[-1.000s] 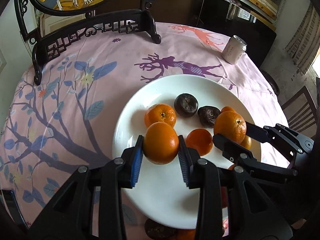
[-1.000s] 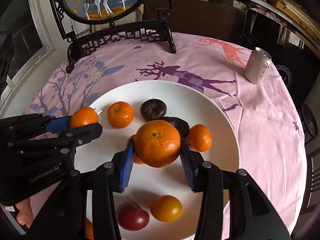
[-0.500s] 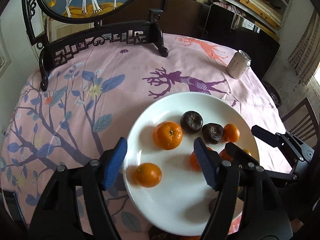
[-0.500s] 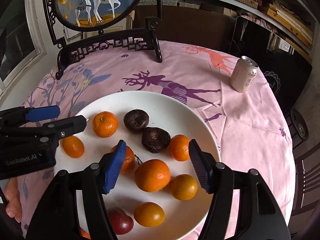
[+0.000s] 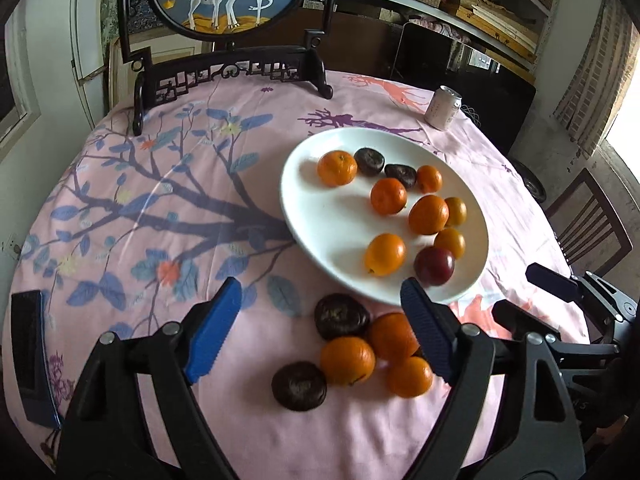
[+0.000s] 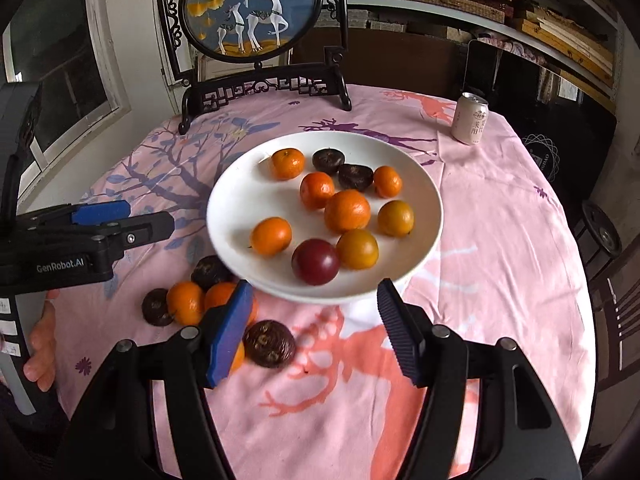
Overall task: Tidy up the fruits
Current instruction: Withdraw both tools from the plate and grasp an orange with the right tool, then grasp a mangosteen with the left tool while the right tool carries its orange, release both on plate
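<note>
Right wrist view: wide, empty right tool (image 6: pixel 314 330) half-hides an orange (image 6: pixel 238 354) behind its blue pad.

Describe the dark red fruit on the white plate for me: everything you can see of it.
The dark red round fruit looks like a plum: smooth, glossy skin, deep maroon with a soft highlight on top, apparently whole and unmarked. It lies on the round white plate, near the rim closest to the grippers. On its right it sits against a yellow-orange fruit, apparently touching; the orange mandarin to its left lies apart. Neither gripper touches it.
</note>
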Tool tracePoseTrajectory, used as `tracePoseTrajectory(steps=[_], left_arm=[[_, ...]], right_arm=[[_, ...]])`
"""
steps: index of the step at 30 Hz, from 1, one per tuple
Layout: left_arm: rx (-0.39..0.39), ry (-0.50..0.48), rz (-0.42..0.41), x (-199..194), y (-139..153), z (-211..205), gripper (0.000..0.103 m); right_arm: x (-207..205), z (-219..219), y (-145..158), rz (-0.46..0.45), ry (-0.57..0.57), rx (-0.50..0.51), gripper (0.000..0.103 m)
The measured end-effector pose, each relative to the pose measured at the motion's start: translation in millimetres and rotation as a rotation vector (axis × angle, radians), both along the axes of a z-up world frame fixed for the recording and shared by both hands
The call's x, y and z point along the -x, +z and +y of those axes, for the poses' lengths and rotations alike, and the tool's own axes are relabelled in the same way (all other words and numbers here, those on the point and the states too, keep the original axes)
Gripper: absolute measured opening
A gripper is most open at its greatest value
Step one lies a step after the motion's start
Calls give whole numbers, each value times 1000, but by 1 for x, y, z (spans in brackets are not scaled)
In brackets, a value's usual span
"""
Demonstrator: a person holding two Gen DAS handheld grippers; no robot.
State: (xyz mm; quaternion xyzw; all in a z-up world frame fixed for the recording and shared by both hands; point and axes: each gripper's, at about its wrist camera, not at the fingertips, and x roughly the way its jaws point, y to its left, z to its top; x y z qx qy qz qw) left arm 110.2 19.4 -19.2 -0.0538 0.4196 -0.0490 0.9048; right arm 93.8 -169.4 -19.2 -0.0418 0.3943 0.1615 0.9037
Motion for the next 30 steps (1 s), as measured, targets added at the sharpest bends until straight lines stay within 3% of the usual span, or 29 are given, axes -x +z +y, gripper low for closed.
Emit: tracePoseTrajectory(steps=[8,14,20,24,26,30], left_arm=[[-57,25,-6,34,-19,4,91],[-58,68,10,44,-32,24,91],[-49,95,6,58,-35,47,91],[-29,98,11,67,-38,58,91],[-23,87,19,69,-40,59,91],[-26,58,36,68,-45,52,91]], right_arm=[[25,2,-13,49,-7,-36,65],[40,27,-33,124,113,-120,65],[32,52,-49,162,123,-73,54],[25,73,-61,150,96,19,50],[17,79,-70,157,76,58,37],[17,77,-73,155,71,40,35]])
